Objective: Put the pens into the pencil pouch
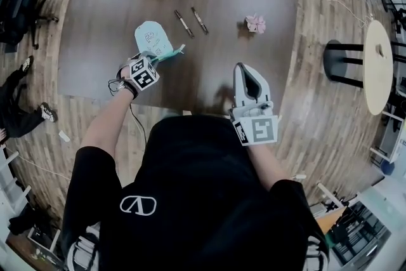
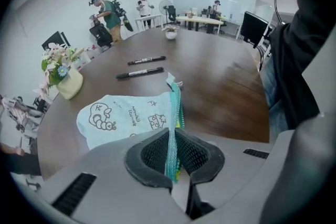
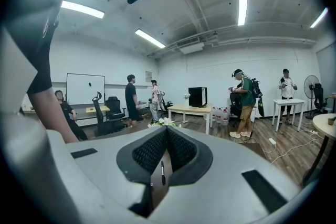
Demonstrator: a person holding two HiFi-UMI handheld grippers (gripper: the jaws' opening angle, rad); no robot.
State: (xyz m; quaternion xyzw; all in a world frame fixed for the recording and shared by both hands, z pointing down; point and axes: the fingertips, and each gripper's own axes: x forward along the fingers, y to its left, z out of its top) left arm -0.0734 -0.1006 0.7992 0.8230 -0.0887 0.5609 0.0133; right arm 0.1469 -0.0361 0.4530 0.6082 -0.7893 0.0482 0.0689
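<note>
Left gripper view, and the left claw (image 2: 173, 136) is clamped tight on the green zipper edge of the pencil pouch (image 2: 126, 115). The mesh pads squeeze that strip from both sides. See it?

Got it! The zipper edge stands up thin between the pads, and the pale blue body with its little doodles spreads flat on the surface (image 2: 226, 92) off to the left. What about the other side?

Right claw (image 3: 167, 132) is closed with nothing in it. The pads meet at the tips, and only a sliver of brown surface shows through the gap lower down. From the head view it sits roughly level over the near edge, well apart from the pouch.

And the pens?

Both out in the open! One pen (image 2: 139, 73) lies just beyond the pouch's top corner, and the second pen (image 2: 147, 60) lies a little further back, nearly parallel to the first. Neither touches the pouch, neither is inside it.

Anything else on the surface?

A cream vase of flowers (image 2: 63, 73) stands past the pouch at the far left rim. From the head view a small pink flower (image 1: 255, 23) sits to the right of the pens. Further out, people stand among desks and chairs on a wooden floor (image 1: 336, 9).
</note>
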